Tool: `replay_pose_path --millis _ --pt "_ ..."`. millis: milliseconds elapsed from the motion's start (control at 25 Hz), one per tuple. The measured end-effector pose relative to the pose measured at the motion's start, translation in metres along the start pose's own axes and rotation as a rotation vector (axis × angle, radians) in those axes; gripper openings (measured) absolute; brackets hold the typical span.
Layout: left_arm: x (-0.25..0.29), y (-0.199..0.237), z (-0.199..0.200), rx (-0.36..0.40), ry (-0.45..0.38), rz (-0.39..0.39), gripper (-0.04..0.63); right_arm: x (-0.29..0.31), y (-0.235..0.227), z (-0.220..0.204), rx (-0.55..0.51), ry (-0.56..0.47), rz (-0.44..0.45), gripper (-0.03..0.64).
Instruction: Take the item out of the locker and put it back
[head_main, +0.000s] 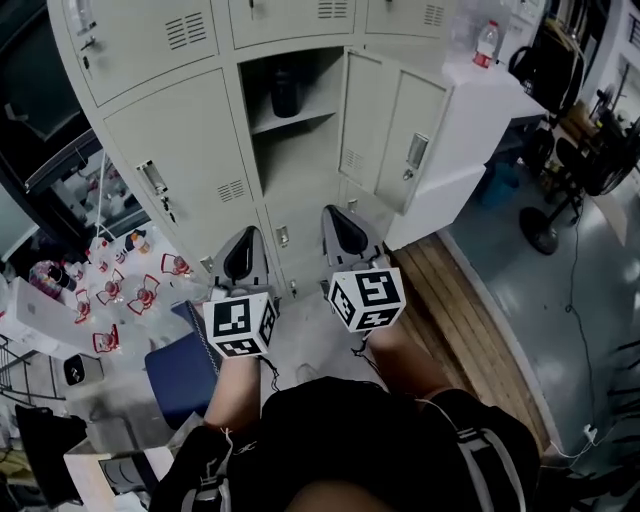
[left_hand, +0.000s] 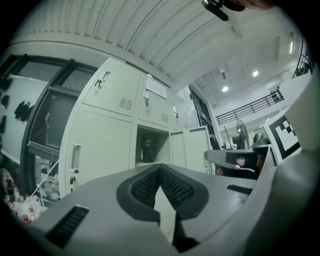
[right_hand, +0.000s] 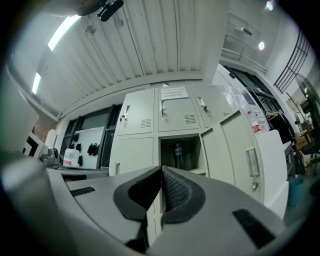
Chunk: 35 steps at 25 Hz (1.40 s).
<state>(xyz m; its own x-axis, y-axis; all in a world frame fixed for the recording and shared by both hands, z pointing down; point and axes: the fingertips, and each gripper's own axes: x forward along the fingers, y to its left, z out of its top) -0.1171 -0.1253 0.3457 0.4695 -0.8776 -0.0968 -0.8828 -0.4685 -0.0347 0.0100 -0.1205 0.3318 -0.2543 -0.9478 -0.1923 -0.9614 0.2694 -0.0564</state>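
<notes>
My left fingers (left_hand: 175, 187) and right fingers (right_hand: 175, 191) are closed, empty; the upright bottle (head_main: 285, 93) stands top-centre in the locker (head_main: 300, 160), ahead between them.

Forearms (head_main: 398, 358) extended side by side; left tongs (head_main: 244, 240) and right tongs (head_main: 338, 216) point ahead, about level, jaws pressed together on nothing
</notes>
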Motion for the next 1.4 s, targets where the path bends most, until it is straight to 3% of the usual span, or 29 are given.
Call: replay_pose_path --millis 360,920,1000,1120,1400 --pt "0.085 0.062 -0.008 -0.004 0.006 0.049 0.012 0.11 -0.025 -0.005 0.004 -0.02 0.029 0.015" --pt "0.148 0.082 -0.011 0.012 0.011 0.205 0.012 0.191 -0.076 0.001 0.008 -0.05 0.138 0.015" --pt "0.153 0.08 -0.013 0.016 0.016 0.218 0.013 0.2 -0.08 0.001 0.008 -0.058 0.17 0.137" --pt "0.158 0.08 -0.017 0.019 0.028 0.237 0.012 0.218 -0.088 0.001 0.002 -0.06 0.185 0.222" --pt "0.161 0.08 -0.015 0.03 0.027 0.284 0.012 0.264 -0.096 0.008 -0.039 -0.057 0.185 0.279"
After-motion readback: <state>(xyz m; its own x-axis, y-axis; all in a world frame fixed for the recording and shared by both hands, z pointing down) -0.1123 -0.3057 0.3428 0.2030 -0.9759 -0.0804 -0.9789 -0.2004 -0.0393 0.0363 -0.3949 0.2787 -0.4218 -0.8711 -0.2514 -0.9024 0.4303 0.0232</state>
